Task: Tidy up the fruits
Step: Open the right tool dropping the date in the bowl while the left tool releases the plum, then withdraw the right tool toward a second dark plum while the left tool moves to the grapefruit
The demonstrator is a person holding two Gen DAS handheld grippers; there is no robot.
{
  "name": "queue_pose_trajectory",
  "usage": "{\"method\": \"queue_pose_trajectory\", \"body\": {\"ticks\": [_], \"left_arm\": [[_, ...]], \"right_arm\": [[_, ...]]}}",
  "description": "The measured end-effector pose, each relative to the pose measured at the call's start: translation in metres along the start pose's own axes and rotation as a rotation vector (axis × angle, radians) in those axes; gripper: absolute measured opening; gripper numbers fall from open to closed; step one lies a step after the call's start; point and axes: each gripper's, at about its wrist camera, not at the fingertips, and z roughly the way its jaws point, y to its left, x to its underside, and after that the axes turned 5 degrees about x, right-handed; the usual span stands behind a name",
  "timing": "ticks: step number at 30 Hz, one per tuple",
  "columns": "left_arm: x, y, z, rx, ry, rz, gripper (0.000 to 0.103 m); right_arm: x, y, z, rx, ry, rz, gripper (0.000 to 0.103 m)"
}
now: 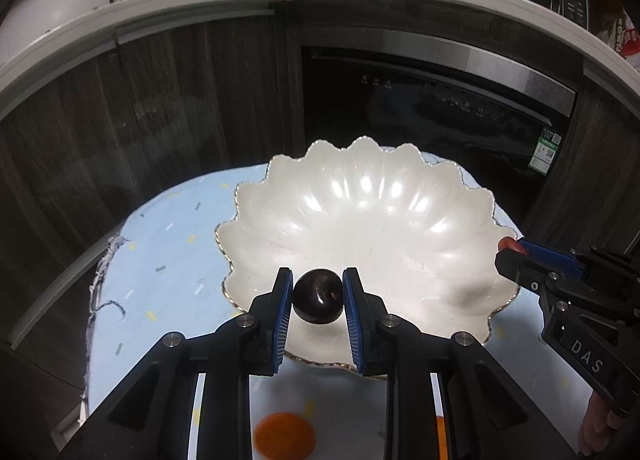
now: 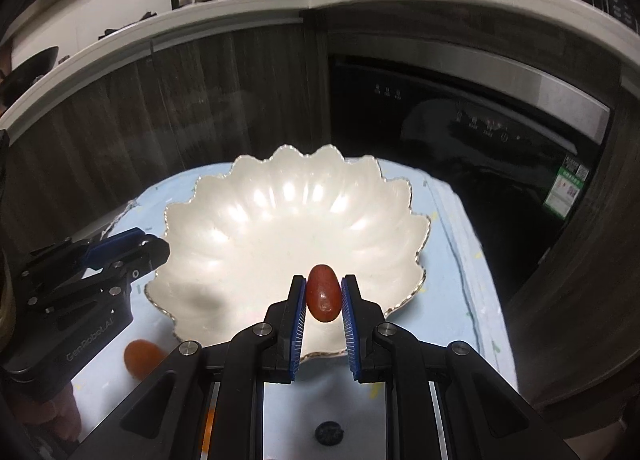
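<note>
Two grippers, each carrying a fruit, over the near rim of the scalloped white bowl (image 1: 360, 220).

On the left, the left gripper (image 1: 318, 296) pinches a dark round cherry (image 1: 318, 296) between its blue pads; on the right, the right gripper (image 2: 324, 300) pinches a reddish-brown oval date (image 2: 324, 298). The bowl sits on a pale blue tablecloth (image 1: 168, 260), and near the table's front edge an orange fruit (image 1: 285, 436) lies on the cloth.

1. Dark round plum (image 1: 318, 296), glossy, pinched above the near rim of the white scalloped bowl (image 1: 360, 216).
2. Reddish-brown oval fruit (image 2: 324, 298), upright, also pinched above the bowl's near rim.
3. Orange fruit (image 1: 285, 436) on the blue cloth (image 1: 160, 260), before the bowl.
</note>
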Motion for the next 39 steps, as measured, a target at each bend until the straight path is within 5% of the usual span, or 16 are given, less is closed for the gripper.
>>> {"method": "queue_pose_trajectory", "body": {"ticks": [8, 11, 15, 19, 23, 39], "left_arm": [[0.001, -0.001, 0.014, 0.01, 0.043, -0.006, 0.029], [0.001, 0.001, 0.012, 0.013, 0.035, -0.025, 0.055], [0.001, 0.005, 0.008, -0.008, 0.017, -0.043, 0.067], [-0.001, 0.008, 0.005, -0.018, 0.014, -0.056, 0.074], [-0.003, 0.011, -0.007, -0.05, -0.016, -0.074, 0.094], [-0.009, 0.008, -0.057, -0.057, -0.085, -0.086, 0.096]], "right_arm": [[0.001, -0.002, 0.016, -0.02, 0.05, 0.008, 0.019], [0.001, -0.003, 0.017, -0.014, 0.057, 0.007, 0.021], [0.0, -0.008, 0.016, 0.013, 0.048, 0.036, 0.062], [-0.003, -0.014, 0.012, 0.054, 0.027, 0.065, 0.075], [-0.007, -0.018, 0.008, 0.08, 0.019, 0.082, 0.082], [-0.015, -0.018, -0.04, 0.126, -0.062, 0.105, 0.086]]}}
